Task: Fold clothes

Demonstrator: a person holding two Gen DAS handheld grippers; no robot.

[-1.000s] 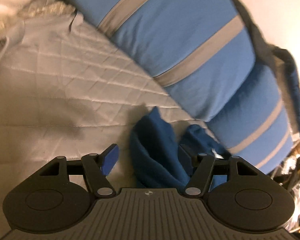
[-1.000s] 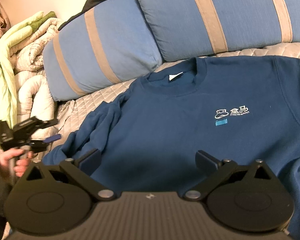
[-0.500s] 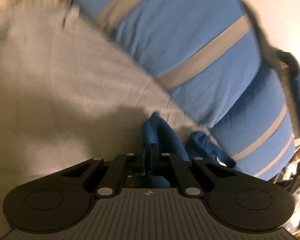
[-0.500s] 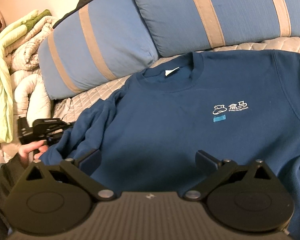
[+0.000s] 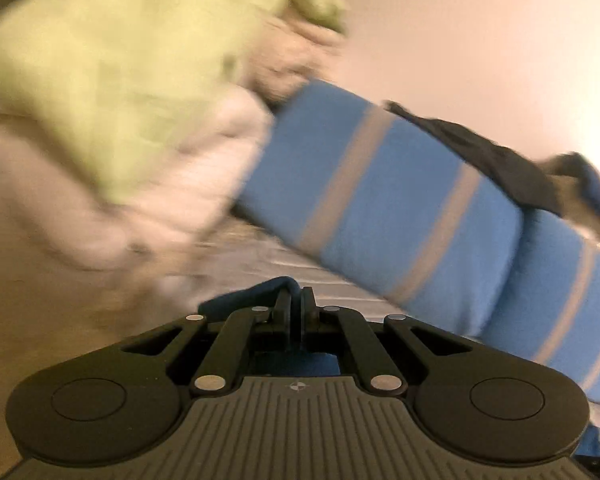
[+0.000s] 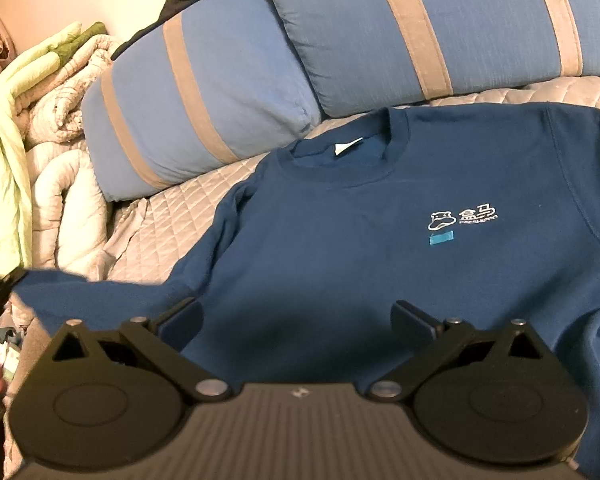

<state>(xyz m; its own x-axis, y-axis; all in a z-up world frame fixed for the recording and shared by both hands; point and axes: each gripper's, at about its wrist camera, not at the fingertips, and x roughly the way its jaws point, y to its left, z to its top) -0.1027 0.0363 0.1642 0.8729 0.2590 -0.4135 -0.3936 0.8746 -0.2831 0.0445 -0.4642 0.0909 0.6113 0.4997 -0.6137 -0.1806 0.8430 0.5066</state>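
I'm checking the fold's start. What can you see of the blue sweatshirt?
The blue sweatshirt, soft knit, lies face up on the quilted bedcover, collar toward the pillows, with a white chest logo and neck tag. One sleeve is stretched out sideways, its end pinched in the left gripper.

Striped blue pillows (image 6: pixel 204 108), a pale-green blanket (image 6: pixel 4 152), apparently quilted bedding (image 6: pixel 172 220).
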